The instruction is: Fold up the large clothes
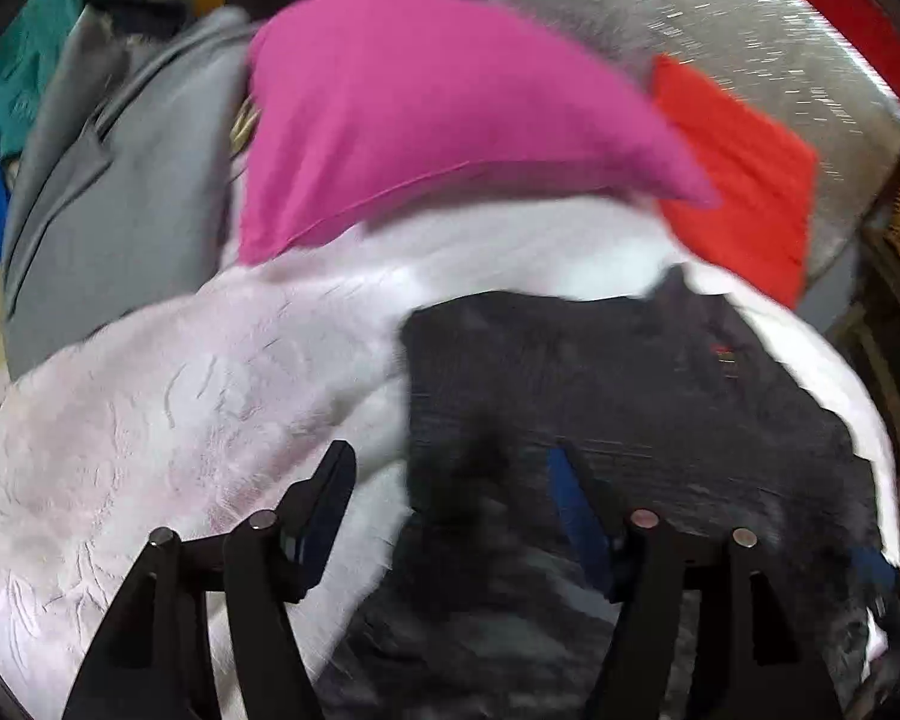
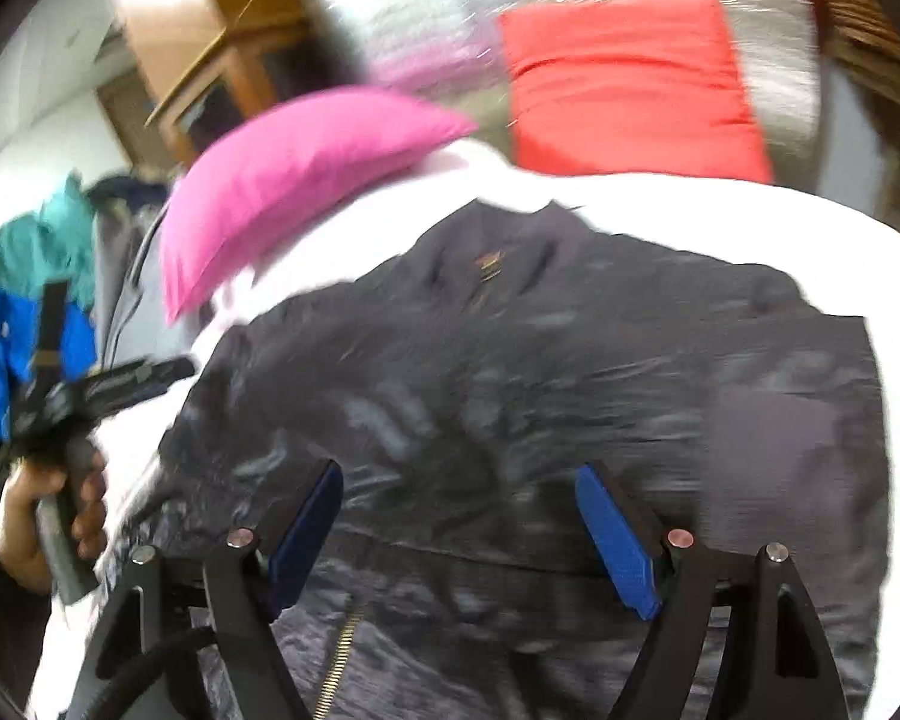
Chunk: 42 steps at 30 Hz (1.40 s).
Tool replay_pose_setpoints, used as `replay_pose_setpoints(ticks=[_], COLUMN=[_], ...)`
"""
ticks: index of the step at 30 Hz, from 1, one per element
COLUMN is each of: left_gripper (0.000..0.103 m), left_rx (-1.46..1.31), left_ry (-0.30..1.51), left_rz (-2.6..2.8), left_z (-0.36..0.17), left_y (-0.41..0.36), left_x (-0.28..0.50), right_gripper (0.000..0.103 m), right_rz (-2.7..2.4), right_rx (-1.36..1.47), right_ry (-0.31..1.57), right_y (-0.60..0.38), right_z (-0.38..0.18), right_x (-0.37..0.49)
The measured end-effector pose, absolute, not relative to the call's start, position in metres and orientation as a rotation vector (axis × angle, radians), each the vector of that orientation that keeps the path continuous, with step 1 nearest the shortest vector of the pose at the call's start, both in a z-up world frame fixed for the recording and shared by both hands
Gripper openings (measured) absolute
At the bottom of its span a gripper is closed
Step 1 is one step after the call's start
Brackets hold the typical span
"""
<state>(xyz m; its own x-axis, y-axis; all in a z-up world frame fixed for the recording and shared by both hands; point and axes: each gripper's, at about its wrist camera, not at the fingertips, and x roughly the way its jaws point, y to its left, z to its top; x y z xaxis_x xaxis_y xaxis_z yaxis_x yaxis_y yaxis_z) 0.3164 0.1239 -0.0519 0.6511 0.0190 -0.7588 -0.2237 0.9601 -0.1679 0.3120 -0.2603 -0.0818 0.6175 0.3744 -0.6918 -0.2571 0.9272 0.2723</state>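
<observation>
Lay spread flat on the white bed [image 2: 660, 210], collar away and hem nearest, a dark jacket [image 2: 510, 360] directly below the empty, wide-open right hand-held gripper [image 2: 459, 525], with the left hand-held gripper [image 1: 450, 504] likewise open over its edge.

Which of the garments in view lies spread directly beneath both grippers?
The dark jacket with the gold zipper, spread on the white cover. The grey garment and the blue-and-teal one sit off to the left.
</observation>
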Motion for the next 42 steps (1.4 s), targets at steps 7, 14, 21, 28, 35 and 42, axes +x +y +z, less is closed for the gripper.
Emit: replay_pose_setpoints(ticks=[7, 14, 21, 28, 35, 42], left_gripper=[0.077, 0.077, 0.083, 0.084, 0.084, 0.084], left_rx=[-0.019, -0.061, -0.101, -0.163, -0.167, -0.218], left_ry=[0.973, 0.870, 0.844, 0.968, 1.007, 1.038], left_rz=[0.175, 0.082, 0.052, 0.097, 0.132, 0.150], left_z=[-0.103, -0.041, -0.030, -0.064, -0.086, -0.101], left_y=[0.071, 0.073, 0.100, 0.107, 0.109, 0.125], left_x=[0.320, 0.234, 0.093, 0.022, 0.011, -0.003], right_gripper=[0.086, 0.086, 0.086, 0.087, 0.087, 0.087], right_rz=[0.265, 0.269, 0.148, 0.096, 0.127, 0.128], right_rx=[0.132, 0.233, 0.423, 0.582, 0.592, 0.557], right_ry=[0.929, 0.800, 0.804, 0.845, 0.819, 0.881], right_y=[-0.274, -0.319, -0.400, -0.442, -0.435, -0.423], right_z=[-0.101, -0.051, -0.084, -0.123, -0.123, -0.137], right_x=[0.323, 0.228, 0.062, -0.035, -0.048, -0.039])
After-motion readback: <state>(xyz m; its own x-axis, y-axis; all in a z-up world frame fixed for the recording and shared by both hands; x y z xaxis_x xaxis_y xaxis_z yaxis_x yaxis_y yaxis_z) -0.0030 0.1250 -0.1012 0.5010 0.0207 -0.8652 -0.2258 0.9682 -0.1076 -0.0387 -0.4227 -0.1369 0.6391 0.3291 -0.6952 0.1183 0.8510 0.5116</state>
